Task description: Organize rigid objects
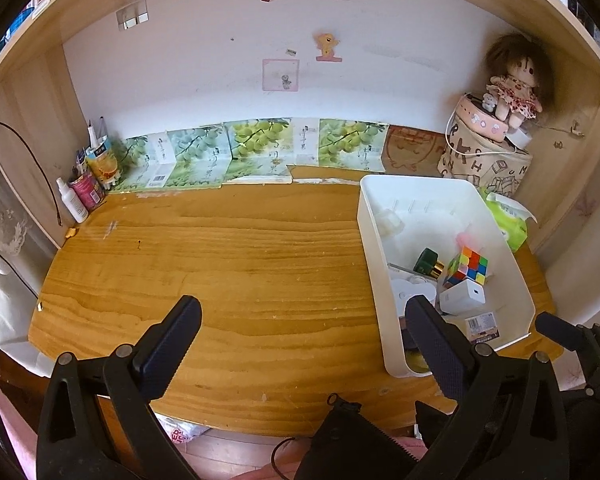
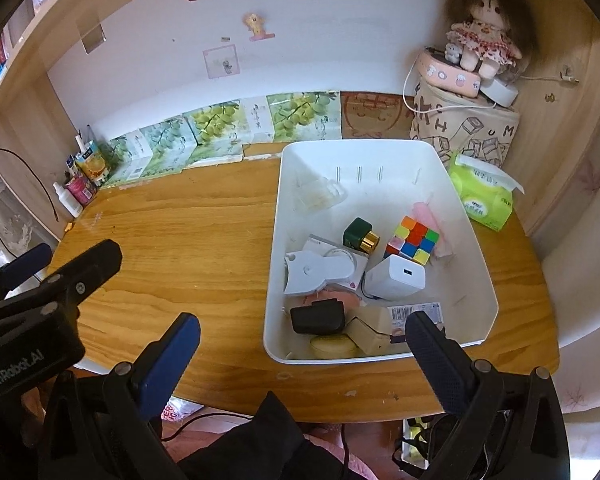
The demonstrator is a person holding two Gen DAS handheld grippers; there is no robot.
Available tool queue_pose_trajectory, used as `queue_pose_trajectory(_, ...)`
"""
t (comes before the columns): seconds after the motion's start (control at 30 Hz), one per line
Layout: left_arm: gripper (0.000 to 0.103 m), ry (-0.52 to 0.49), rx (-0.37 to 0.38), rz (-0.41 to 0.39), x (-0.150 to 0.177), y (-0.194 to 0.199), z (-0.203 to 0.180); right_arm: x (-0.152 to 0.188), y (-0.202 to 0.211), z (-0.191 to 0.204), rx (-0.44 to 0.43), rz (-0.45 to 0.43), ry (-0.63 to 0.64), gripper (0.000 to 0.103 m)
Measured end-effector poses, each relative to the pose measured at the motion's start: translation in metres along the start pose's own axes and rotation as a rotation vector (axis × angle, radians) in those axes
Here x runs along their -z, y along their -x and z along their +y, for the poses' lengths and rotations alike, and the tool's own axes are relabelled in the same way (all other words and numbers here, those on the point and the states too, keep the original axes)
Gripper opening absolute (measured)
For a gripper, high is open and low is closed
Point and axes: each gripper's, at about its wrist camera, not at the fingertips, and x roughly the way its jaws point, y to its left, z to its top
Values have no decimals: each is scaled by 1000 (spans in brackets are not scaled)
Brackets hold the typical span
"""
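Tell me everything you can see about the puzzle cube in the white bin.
The puzzle cube is a three-by-three twisty cube that looks like glossy plastic, its tiles scrambled in orange, red, yellow, blue, green and pink. It sits slightly tilted in the white bin, toward the right side. A white charger block leans against its near edge, a pale pink item lies behind it, and a green bottle with a gold cap lies just left. No gripper touches it.

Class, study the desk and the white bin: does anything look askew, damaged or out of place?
Yes. In the white bin the Rubik's cube, white charger and green bottle lie jumbled, the bottle tipped over. The desk's back edge looks chipped.
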Motion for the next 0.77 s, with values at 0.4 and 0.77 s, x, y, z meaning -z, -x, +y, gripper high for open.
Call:
queue_pose_trajectory(0.4, 102, 7, -10, -25, -5, 1, 8, -6, -12, 9, 29, 37, 10, 103)
queue_pose_trajectory(0.77, 102, 10, -9, -24, -7, -2, 12, -9, -18, 19, 47, 58, 17, 103)
